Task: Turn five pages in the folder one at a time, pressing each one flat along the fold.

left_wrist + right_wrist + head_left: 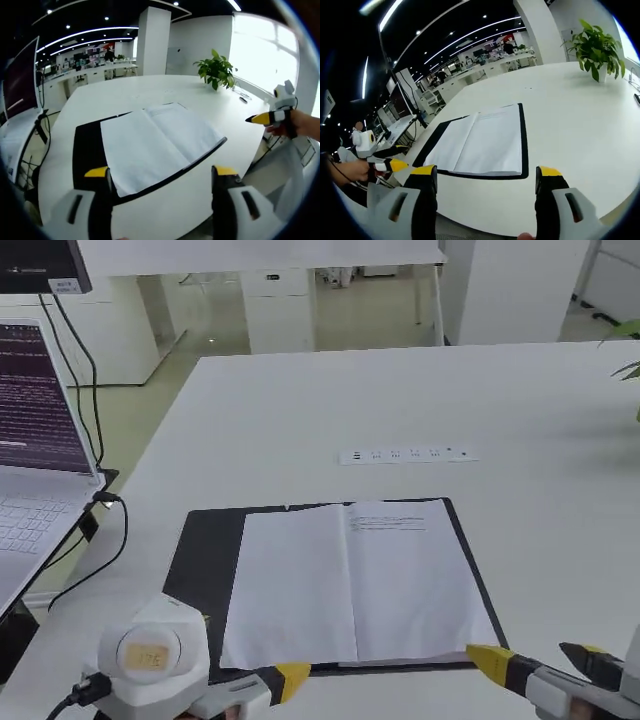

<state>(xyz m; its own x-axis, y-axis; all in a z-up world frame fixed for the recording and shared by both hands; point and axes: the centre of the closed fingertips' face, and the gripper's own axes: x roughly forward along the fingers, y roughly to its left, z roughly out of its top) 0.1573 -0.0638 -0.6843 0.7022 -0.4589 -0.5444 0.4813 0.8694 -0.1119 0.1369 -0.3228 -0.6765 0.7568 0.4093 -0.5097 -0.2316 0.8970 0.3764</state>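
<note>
Head view, folder: The folder (200,560) is lying open on the white table (400,390), close to its near edge, with the black cover showing around the white pages (400,580).
Head view, handling: The pages are looking thin, light and limp. I judge they are bending and creasing easily and sliding over each other, while the cover is stiffer.
Head view, where to hold: Probably the free outer edge or near corner of the right page, with one sheet only between the tips. The pressing is then going along the fold (348,580).
Head view, tongs: The left gripper (285,680) is hovering just before the near left corner and the right gripper (535,660) just off the near right corner, both apart from the paper.
Head view, surface: The table is looking smooth and bare. A socket strip (407,454) is lying beyond the folder and a laptop (35,440) is standing at the left.
Left gripper view, tongs: The left gripper's (161,172) jaws are standing wide apart and are gripping nothing, with the folder lying just ahead.
Left gripper view, room: A potted plant (216,72) is standing at the far end, beside bright windows.
Right gripper view, tongs: The right gripper's (485,171) jaws are also spreading wide and are carrying nothing, with the folder's near edge just in front.
Right gripper view, room: An open office with ceiling light strips is stretching behind.
</note>
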